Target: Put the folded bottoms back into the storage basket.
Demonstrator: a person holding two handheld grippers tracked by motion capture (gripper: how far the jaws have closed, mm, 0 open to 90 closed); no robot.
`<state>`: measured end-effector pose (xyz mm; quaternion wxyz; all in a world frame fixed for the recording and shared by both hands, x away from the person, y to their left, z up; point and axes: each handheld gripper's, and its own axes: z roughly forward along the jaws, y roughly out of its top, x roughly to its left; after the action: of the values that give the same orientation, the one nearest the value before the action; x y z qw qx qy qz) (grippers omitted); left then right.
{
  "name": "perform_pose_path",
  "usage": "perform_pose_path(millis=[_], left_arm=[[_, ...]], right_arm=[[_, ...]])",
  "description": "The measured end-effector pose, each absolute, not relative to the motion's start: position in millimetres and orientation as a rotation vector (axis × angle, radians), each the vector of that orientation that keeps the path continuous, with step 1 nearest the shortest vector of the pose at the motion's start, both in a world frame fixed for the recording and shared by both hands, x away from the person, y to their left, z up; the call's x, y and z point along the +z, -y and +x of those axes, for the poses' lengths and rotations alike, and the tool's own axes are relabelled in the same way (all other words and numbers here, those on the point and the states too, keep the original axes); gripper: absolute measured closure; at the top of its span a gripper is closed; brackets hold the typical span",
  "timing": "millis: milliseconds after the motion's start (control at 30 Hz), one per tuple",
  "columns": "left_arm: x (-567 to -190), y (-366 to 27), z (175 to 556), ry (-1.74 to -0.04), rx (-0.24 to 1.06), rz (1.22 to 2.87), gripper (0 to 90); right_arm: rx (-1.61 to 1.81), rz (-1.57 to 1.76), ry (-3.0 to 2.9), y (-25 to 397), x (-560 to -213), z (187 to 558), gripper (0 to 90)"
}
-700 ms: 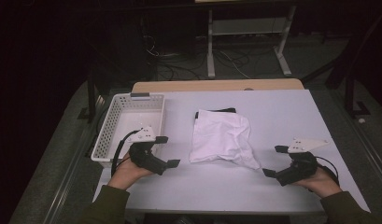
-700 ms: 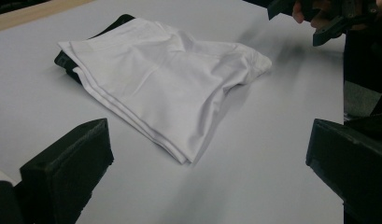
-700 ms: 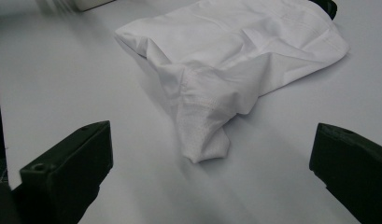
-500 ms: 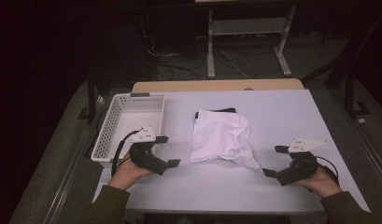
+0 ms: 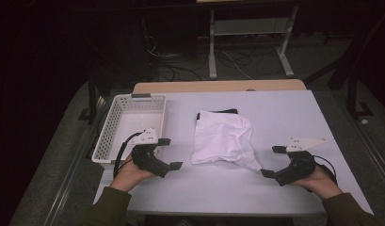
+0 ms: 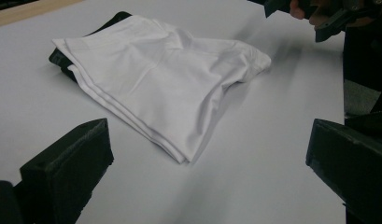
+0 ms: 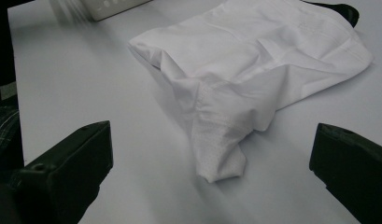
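Your white worktop (image 5: 284, 117) carries a white cloth (image 5: 222, 139) mid-surface and a white basket (image 5: 108, 127) along its left edge

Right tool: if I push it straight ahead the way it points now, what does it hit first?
Most likely the cloth: its drooping near corner lies dead ahead between the open jaws of the right tool, with bare table before it. Depth is hard to judge.
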<state>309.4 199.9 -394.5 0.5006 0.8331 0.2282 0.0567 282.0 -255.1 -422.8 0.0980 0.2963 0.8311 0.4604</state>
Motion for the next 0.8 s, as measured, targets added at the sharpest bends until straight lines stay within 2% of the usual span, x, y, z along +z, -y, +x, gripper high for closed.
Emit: perform_pose_path(millis=[800], left_arm=[[-396.9,-200.9,312.7,-0.528,0.148,2.01,0.3]], right_arm=[[1.39,0.846,-2.492,243.7,-422.4,291.0,0.0]])
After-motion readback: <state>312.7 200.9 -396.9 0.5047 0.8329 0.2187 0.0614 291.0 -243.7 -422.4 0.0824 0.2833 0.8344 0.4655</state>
